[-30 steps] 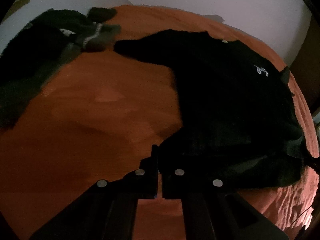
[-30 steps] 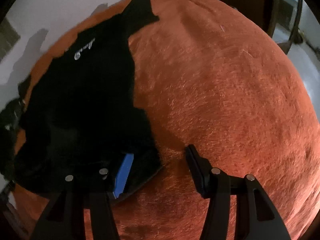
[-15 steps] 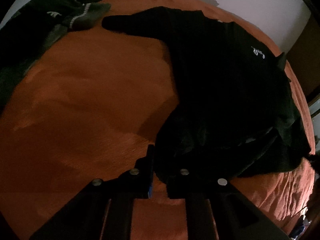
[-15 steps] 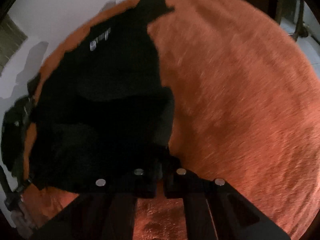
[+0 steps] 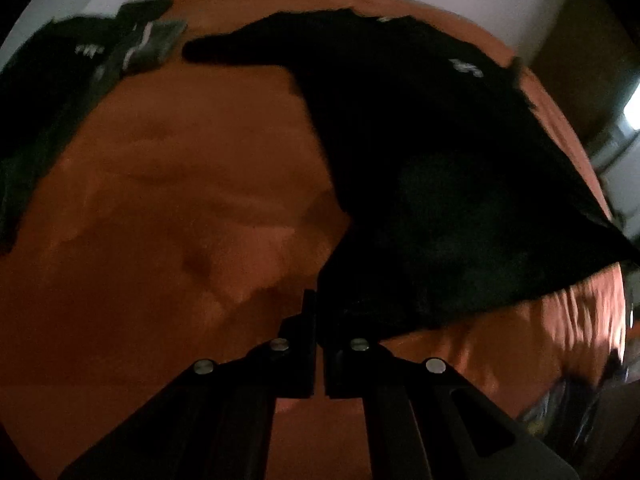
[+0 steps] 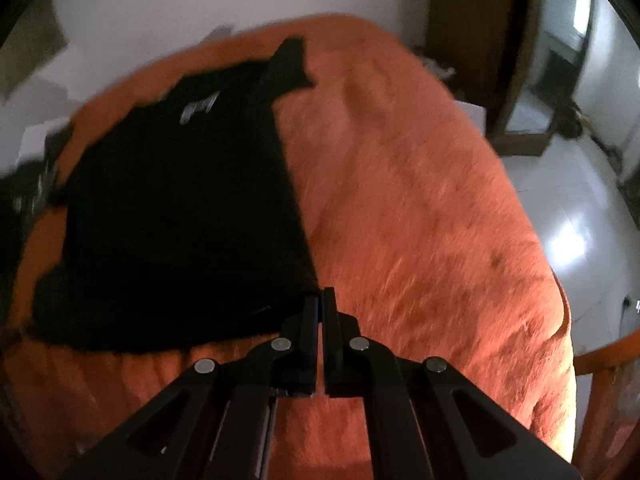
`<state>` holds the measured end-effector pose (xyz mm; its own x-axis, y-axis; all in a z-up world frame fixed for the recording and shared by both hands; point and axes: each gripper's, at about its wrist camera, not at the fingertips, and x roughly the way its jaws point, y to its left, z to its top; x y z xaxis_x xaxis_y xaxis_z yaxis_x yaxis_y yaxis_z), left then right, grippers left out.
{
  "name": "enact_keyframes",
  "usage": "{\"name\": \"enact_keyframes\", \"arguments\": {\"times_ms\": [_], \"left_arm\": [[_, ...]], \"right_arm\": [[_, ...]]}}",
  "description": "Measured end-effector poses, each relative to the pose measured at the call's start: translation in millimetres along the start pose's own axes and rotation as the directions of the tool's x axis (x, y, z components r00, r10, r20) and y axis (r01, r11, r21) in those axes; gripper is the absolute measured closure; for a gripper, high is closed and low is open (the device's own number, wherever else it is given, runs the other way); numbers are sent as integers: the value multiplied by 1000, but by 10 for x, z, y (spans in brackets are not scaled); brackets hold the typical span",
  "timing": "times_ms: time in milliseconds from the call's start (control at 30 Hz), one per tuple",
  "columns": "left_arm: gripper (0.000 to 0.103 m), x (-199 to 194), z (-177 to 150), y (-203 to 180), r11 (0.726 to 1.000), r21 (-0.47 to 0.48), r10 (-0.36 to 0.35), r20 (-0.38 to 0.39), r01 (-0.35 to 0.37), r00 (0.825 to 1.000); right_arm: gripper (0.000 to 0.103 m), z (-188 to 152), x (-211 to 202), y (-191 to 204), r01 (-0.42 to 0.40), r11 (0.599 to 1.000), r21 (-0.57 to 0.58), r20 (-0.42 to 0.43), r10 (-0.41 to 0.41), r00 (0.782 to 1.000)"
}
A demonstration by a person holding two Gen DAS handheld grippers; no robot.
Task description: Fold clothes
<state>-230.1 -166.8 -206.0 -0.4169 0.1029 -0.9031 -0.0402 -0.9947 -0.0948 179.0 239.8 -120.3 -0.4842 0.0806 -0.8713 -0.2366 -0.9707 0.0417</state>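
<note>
The shirt [image 5: 432, 168], black and long-sleeved, lay on the orange blanket [image 5: 168, 200] with its near hem lifted clear of the bed. A small white mark on its chest [image 5: 466, 67] was too blurred to read in either view; in the right wrist view it showed only as a pale smear [image 6: 199, 107]. The left gripper [image 5: 319, 304] was clenched on the hem's left corner, the cloth pinched between the fingers. The right gripper [image 6: 321, 300] was clenched on the opposite corner, where the shirt [image 6: 180, 208] met its tips. One sleeve [image 5: 236, 46] reached out flat toward a heap of dark clothes [image 5: 76, 72] at the blanket's far left, where a grey piece with pale stripes [image 5: 152, 44] lay; small white marks there could not be read either. The other sleeve [image 6: 290, 64] lay near the blanket's far edge by the white wall [image 6: 160, 8]. A second earlier the right gripper had stood open over the blanket with one finger under the hem, and half a second earlier it had closed on the cloth. Since then the hem, which had sagged in rumpled folds between the two grips, had been pulled into a taut dark sheet, and both views had risen to show more of the room: a tiled floor [image 6: 568, 216] and a wooden door frame [image 6: 516, 60] to the right.
</note>
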Motion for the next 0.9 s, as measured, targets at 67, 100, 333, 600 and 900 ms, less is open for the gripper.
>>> {"name": "enact_keyframes", "arguments": {"times_ms": [67,100,333,600,900], "left_arm": [[101,-57,-59,-26,1000,20,-12,18,12,1000],[101,-86,-88,-39,999,30,-18,27,17,999],[101,-365,-237,-102,994,81,-78,141,67,987],[96,-123,-523,-15,994,105,-31,-1,31,1000],[48,-158,-619,-451,934,336,93,105,-123,990]], "right_arm": [[102,-153,37,102,23,997,-74,-28,-25,999],[102,-230,43,112,29,995,-91,-45,-33,998],[103,-318,-223,-436,226,974,28,16,-227,974],[103,-222,25,-514,-33,997,63,-87,38,995],[70,-149,199,963,-364,863,-349,-155,330,931]]}}
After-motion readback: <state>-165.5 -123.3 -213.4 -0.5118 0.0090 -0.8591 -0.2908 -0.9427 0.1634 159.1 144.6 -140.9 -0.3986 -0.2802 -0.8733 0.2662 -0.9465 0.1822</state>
